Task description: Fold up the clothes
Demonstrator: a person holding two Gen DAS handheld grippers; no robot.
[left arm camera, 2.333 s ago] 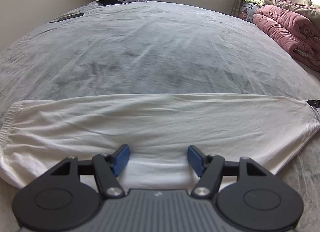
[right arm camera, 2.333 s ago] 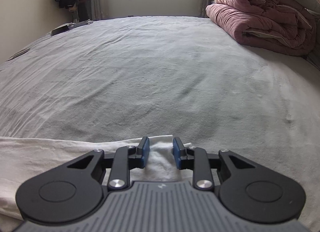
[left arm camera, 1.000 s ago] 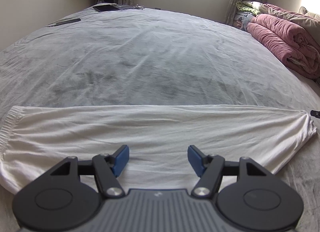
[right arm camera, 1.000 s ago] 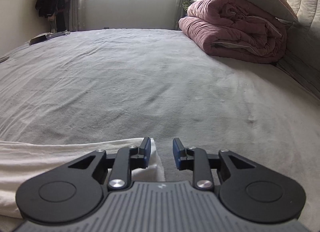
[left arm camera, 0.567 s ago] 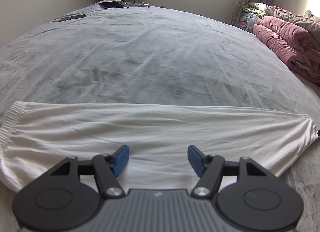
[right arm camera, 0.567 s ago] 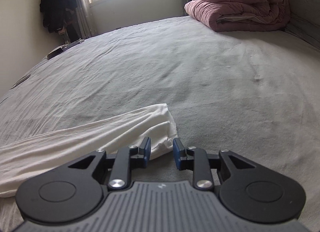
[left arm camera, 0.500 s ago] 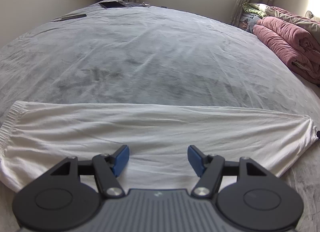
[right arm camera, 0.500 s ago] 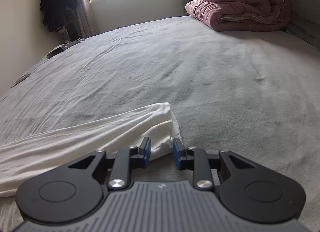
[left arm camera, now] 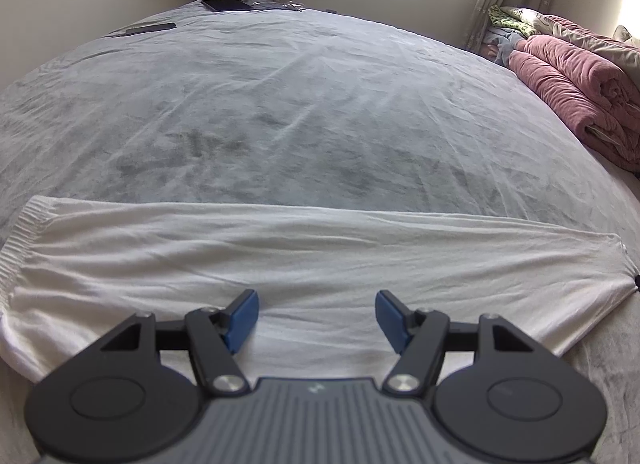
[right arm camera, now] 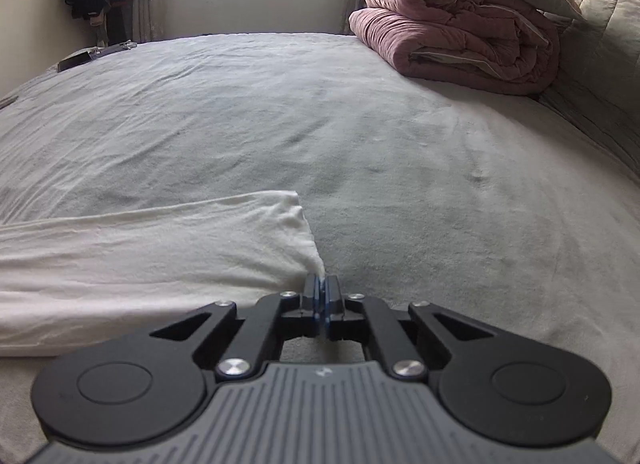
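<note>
- The white garment (left arm camera: 320,260) is lying stretched flat across the near part of the grey bed (left arm camera: 304,111), right ahead of both tools.
- The left tool (left arm camera: 317,318) is hovering over the garment's middle with its jaws standing wide and nothing between them.
- The right tool (right arm camera: 321,291) is pinching the garment's nearest corner (right arm camera: 316,264), jaws fully together on the cloth.
- The fabric is looking thin, light and floppy, so I'm guessing it'll sag and crease if lifted by one point.
- Best bet is probably taking hold at corners or hems, like the ribbed band (left arm camera: 18,240) far off to the left tool's left.
- The pink quilt (right arm camera: 460,35) is sitting well away.
</note>
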